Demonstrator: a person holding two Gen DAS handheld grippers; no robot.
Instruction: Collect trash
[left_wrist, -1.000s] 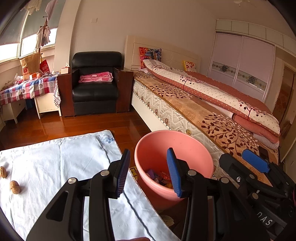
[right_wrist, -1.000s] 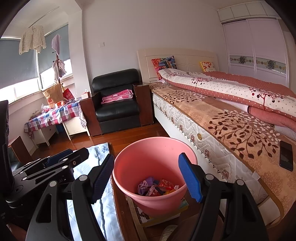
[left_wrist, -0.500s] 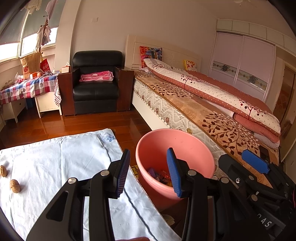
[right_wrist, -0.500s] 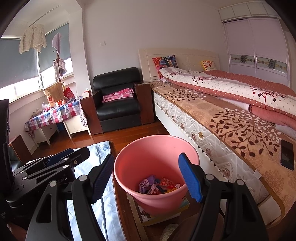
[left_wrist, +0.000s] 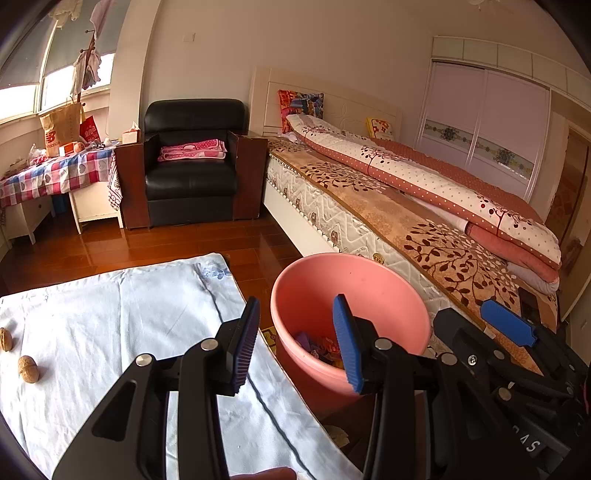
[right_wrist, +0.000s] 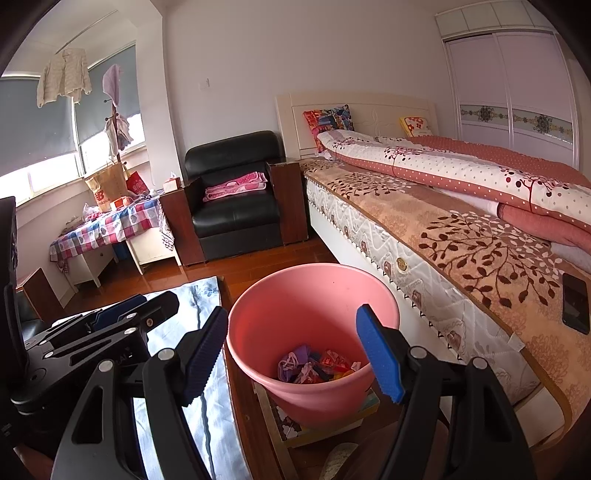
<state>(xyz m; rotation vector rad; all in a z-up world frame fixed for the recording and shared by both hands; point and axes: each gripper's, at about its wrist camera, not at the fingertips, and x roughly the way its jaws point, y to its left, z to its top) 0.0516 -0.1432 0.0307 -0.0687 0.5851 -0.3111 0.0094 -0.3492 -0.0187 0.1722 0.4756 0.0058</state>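
A pink bin (left_wrist: 351, 295) stands on the floor between the cloth-covered table and the bed; it also shows in the right wrist view (right_wrist: 314, 295). Colourful wrappers (right_wrist: 317, 367) lie in its bottom. My left gripper (left_wrist: 295, 347) is open and empty above the table's right edge, next to the bin. My right gripper (right_wrist: 291, 354) is open and empty over the bin. Two walnuts (left_wrist: 27, 368) lie on the light blue cloth (left_wrist: 110, 314) at the far left.
A bed (left_wrist: 424, 206) runs along the right, with a dark phone (right_wrist: 575, 303) on its cover. A black armchair (left_wrist: 192, 162) and a checked side table (left_wrist: 55, 173) stand at the back. The bin rests on flat books or boxes (right_wrist: 325, 421).
Both views have shifted slightly; the bin sits a little further right and lower in view. Both grippers stay open and empty.
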